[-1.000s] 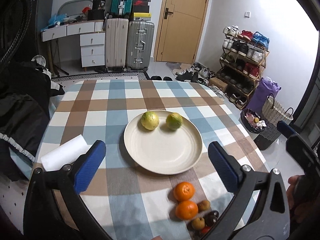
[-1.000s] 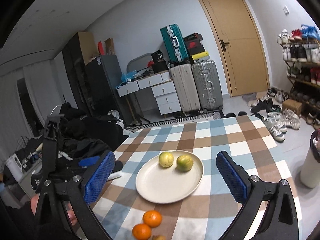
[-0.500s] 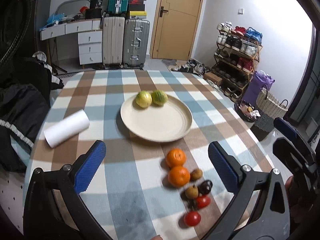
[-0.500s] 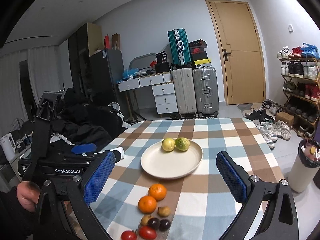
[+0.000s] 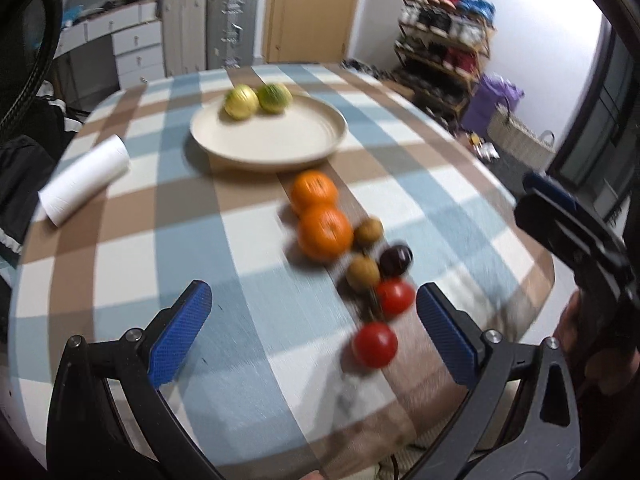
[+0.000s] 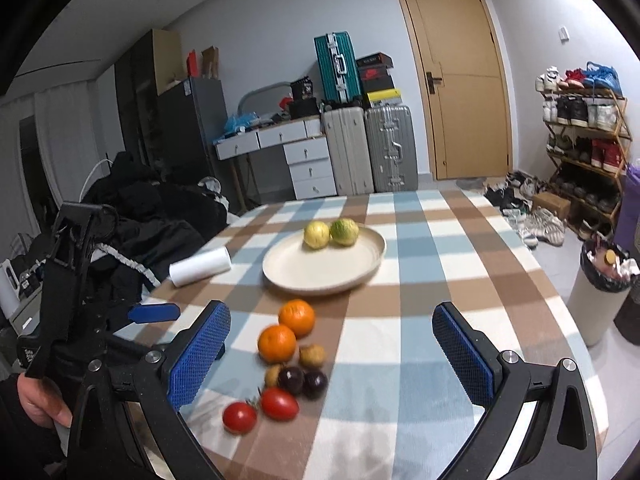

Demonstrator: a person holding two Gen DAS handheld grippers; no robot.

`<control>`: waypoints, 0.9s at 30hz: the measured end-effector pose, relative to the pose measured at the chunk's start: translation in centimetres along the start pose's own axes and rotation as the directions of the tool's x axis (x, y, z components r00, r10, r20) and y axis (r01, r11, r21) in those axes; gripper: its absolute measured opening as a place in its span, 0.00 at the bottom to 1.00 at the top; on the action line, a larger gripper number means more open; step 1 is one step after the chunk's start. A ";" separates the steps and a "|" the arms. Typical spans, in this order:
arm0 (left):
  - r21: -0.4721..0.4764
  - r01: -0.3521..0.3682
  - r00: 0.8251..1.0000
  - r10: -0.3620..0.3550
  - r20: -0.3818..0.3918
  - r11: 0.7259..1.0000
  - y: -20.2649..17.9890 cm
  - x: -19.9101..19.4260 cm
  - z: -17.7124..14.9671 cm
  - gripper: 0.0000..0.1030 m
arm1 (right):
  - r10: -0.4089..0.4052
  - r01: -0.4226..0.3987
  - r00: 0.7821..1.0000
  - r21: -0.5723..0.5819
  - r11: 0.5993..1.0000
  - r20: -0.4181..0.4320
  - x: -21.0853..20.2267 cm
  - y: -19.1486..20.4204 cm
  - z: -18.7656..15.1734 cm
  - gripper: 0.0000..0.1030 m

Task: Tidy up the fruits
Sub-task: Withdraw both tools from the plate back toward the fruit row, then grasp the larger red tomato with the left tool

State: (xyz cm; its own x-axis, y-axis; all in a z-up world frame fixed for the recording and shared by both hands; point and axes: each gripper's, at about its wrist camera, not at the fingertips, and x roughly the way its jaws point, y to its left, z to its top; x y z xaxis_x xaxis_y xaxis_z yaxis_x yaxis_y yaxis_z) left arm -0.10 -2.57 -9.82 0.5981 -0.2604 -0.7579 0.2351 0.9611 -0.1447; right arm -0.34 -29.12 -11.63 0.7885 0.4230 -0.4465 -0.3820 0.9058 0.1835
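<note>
Both claws wide, empty: left claw (image 5: 314, 336), right claw (image 6: 332, 346). Tomatoes (image 5: 375, 344) between left fingers, blurred; oranges (image 6: 277, 343), plate (image 6: 280, 268) ahead.

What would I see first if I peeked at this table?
Probably the two bright oranges sitting on the checked tablecloth, with two red tomatoes nearer the table edge. Behind them, a cream plate holds two yellow-green fruits. Both blue-padded grippers, left and right, hang open and empty.

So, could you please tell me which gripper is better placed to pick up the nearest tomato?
Probably the left gripper: its open jaws already frame the nearest tomato, which sits left of the right gripper centre.
</note>
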 end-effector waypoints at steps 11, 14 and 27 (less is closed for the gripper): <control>0.086 0.035 0.997 -0.028 -0.078 0.996 -1.6 2.6 -2.3 0.99 | 0.004 -0.001 0.997 0.052 0.999 -0.074 0.9 -1.4 -2.8 1.00; 0.088 0.049 0.997 -0.043 -0.072 0.995 -1.6 2.6 -2.3 0.98 | 0.005 0.000 0.997 0.062 0.998 -0.080 1.0 -1.6 -3.1 1.00; 0.072 0.160 0.980 -0.150 -0.134 0.984 -1.5 3.4 -2.2 0.32 | 0.006 0.003 0.993 0.084 0.996 -0.115 1.4 -2.2 -4.0 1.00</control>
State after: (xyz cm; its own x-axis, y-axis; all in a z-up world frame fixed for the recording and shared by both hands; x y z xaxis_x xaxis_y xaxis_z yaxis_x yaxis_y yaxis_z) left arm -0.15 -4.70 -13.56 0.4485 -0.3867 -0.8058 0.3822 0.8979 -0.2181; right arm -0.34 -30.67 -16.14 0.7252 0.4231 -0.5432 -0.3378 0.9061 0.2547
